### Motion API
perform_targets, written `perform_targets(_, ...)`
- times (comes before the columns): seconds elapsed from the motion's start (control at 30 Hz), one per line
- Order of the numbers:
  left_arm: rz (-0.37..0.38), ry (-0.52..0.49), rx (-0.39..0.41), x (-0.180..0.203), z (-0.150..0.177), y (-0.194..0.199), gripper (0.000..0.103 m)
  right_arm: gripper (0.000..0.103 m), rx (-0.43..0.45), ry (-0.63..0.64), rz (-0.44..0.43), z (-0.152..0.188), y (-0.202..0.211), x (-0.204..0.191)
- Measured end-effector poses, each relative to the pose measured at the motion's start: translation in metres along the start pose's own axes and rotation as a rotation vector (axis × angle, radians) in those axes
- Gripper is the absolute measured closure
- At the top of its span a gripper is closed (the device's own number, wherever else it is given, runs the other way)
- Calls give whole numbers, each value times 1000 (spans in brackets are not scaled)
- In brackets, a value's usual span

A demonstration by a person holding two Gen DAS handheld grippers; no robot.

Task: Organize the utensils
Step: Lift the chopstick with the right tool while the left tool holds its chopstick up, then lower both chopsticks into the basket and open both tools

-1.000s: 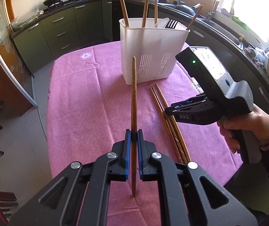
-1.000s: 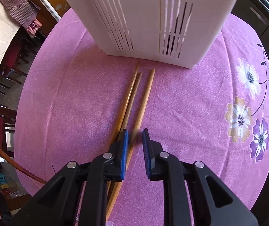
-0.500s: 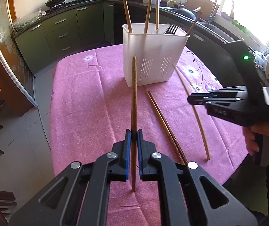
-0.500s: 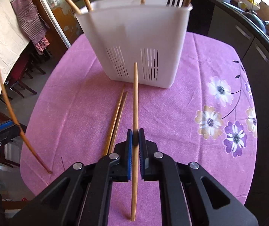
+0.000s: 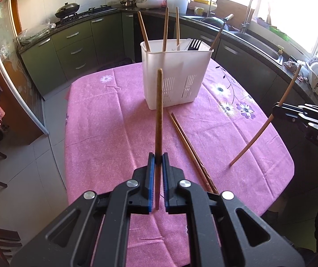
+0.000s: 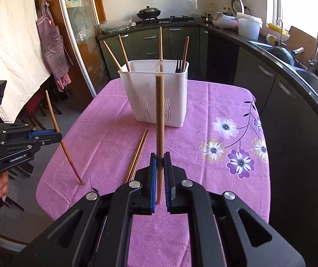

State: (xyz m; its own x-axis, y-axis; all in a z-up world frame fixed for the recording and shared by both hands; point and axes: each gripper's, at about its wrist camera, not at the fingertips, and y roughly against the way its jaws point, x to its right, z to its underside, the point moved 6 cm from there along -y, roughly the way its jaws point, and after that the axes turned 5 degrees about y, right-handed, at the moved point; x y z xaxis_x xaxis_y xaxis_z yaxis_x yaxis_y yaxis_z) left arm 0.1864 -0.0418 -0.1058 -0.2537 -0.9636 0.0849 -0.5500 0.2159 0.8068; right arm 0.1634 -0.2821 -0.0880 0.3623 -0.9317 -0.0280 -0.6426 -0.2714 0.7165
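A white slotted utensil holder [image 5: 175,75] stands at the far middle of the pink table; it also shows in the right wrist view [image 6: 156,93]. It holds several wooden chopsticks and a black fork [image 5: 195,44]. My left gripper [image 5: 156,158] is shut on a dark wooden chopstick [image 5: 159,111] held upright above the table. My right gripper [image 6: 160,159] is shut on a lighter chopstick [image 6: 159,115], also held up; from the left wrist view it shows at the right [image 5: 268,120]. Two chopsticks [image 5: 187,146] lie on the cloth before the holder.
The table has a pink floral cloth [image 5: 114,133]. Green kitchen cabinets [image 5: 74,51] and a counter with a sink [image 5: 254,37] curve round behind and to the right. Chairs [image 6: 36,111] and an apron stand at the left.
My right gripper closed on one of the three lying chopsticks, lifted it off the cloth and drew back to the right. My left gripper kept its chopstick and pulled back a little.
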Motion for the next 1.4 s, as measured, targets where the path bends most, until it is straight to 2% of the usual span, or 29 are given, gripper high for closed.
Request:
perform_targets(0.63, 23, -20, 34, 8, -6, 10, 96, 96, -3, 23, -14, 1, 0, -5)
perform_targets(0.93, 62, -45, 37, 26, -29, 17, 96, 96, 2, 24, -17, -3, 5, -4)
perform_targets(1.13, 81, -69, 85, 45, -68, 34, 96, 96, 50, 37, -16, -25, 23, -2)
perform_targets(1.4, 73, -78, 245, 67, -155, 60, 96, 96, 65, 47, -29, -35, 30, 2)
